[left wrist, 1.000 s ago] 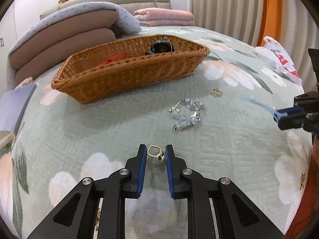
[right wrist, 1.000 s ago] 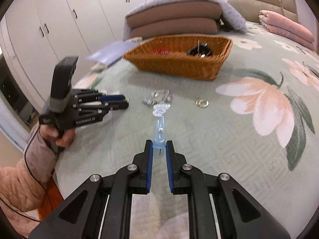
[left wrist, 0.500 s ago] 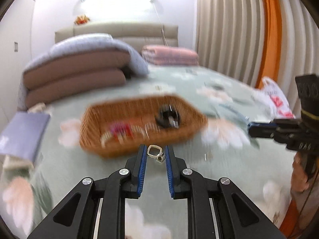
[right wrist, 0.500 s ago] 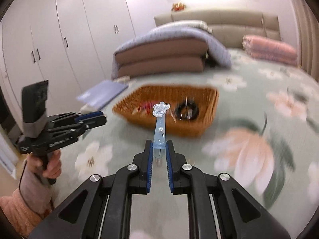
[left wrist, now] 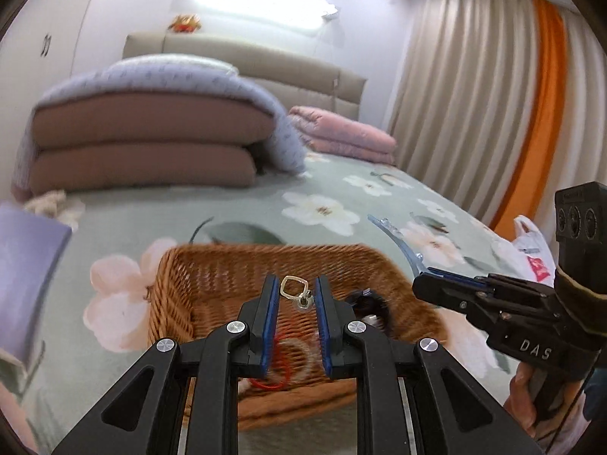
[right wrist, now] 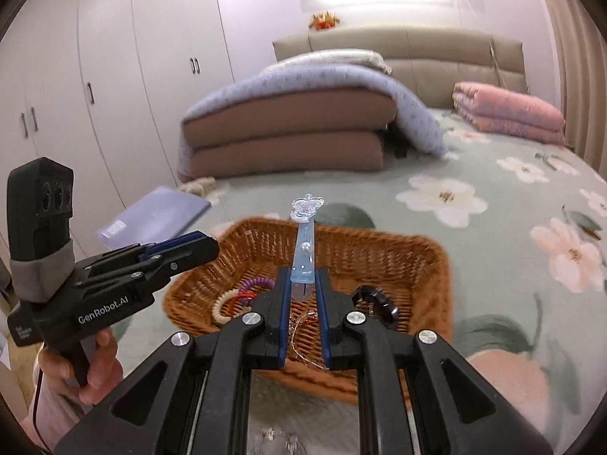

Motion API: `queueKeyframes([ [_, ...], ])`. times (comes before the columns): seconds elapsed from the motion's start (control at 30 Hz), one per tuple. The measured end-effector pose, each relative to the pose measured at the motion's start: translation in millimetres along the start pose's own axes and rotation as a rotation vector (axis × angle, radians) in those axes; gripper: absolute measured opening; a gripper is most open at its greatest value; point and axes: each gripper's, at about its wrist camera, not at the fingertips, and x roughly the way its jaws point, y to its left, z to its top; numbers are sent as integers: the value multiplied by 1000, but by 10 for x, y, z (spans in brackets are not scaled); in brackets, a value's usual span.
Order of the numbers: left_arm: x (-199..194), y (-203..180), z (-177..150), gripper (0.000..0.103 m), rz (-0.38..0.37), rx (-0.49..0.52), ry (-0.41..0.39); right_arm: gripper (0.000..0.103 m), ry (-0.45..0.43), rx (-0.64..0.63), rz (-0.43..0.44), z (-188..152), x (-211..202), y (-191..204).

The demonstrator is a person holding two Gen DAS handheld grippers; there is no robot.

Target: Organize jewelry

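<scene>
Left wrist view: left gripper point(left wrist: 294, 295) narrowed on a small gold earring point(left wrist: 296, 292), square loop between the blue pads point(left wrist: 270, 316), held above the wicker basket point(left wrist: 178, 288). Right wrist view: right gripper point(right wrist: 302, 292) clamped on the base of a pale blue hair clip point(right wrist: 303, 250), clear bow tip pointing up and away, also over the wicker basket point(right wrist: 425, 261).

Inside the basket: beaded bracelet point(right wrist: 219, 305) with a red cord point(right wrist: 242, 297), purple coil tie point(right wrist: 254, 283), black hair tie point(right wrist: 373, 301), thin pinkish chain point(right wrist: 303, 320) partly behind the pads.

Basket resting on a green quilt with white and pink flowers point(right wrist: 493, 235). Behind it, folded brown bedding under a lavender blanket point(right wrist: 296, 121), folded pink blanket point(right wrist: 508, 112), beige headboard point(right wrist: 436, 49). White wardrobe doors point(right wrist: 114, 76) to one side, beige and orange curtains point(left wrist: 493, 113) to the other. Lavender folder point(right wrist: 159, 216) and white plastic bag point(left wrist: 531, 250) near the bed's edges.

Basket's near rim hidden by both grippers and blurred; glittery shape at the bottom edge of the right view too cut off to identify.
</scene>
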Motion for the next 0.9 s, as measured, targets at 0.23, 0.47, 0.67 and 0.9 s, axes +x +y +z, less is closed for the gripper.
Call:
queueKeyframes([
  [0.23, 266, 149, -210, 19, 17, -17, 63, 15, 61, 0, -6, -189, 314, -54],
  [0.47, 260, 110, -221, 19, 43, -5, 67, 15, 64, 15, -2, -203, 324, -108],
  [0.67, 292, 101, -241, 25, 38, -10, 92, 16, 67, 10, -3, -229, 325, -91],
  [0.9, 178, 106, -239, 58, 29, -19, 62, 22, 50, 23, -1, -237, 230, -133],
])
